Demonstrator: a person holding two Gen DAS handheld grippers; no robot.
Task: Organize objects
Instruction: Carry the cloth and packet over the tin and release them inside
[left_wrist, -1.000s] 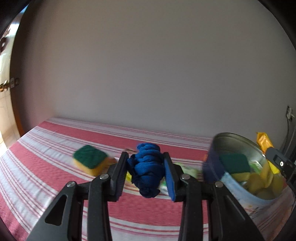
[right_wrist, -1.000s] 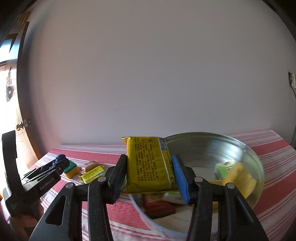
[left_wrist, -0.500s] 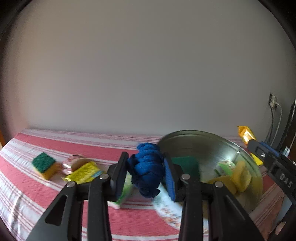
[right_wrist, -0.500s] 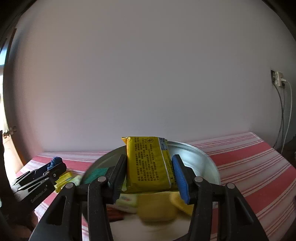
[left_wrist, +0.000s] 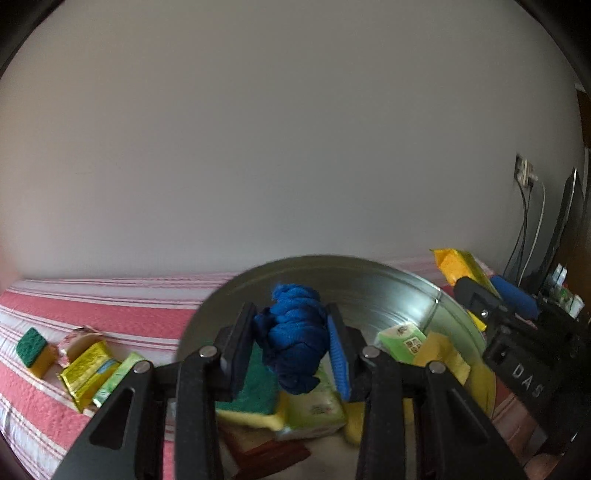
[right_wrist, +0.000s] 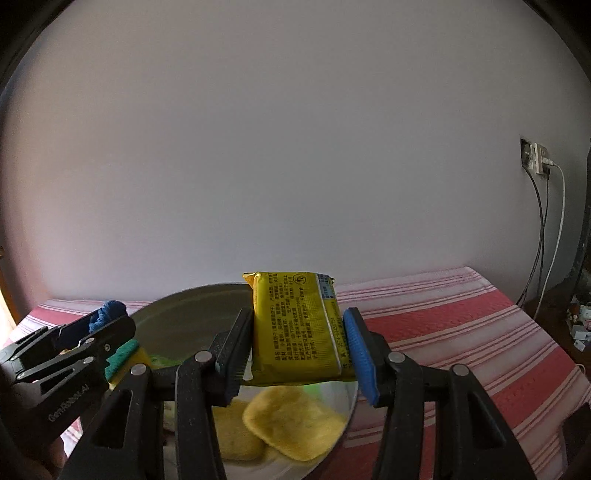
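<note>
With both tongs over the bowl (left_wrist: 406, 280), your left tongs (left_wrist: 291, 350) grip the blue cloth (left_wrist: 295, 328) above its middle; your right tongs (right_wrist: 295, 354) grip the yellow packet (right_wrist: 299, 325), upright, above its right rim.

Plain pale wall (right_wrist: 295, 147) fills the back, evenly lit, soft daylight. Below the wall runs a surface under a red-and-white striped cloth (right_wrist: 461, 332). High at the wall's right side sits a socket (right_wrist: 533, 158), plugs in, cables (right_wrist: 550, 236) dropping down from it past the cloth's edge.
</note>
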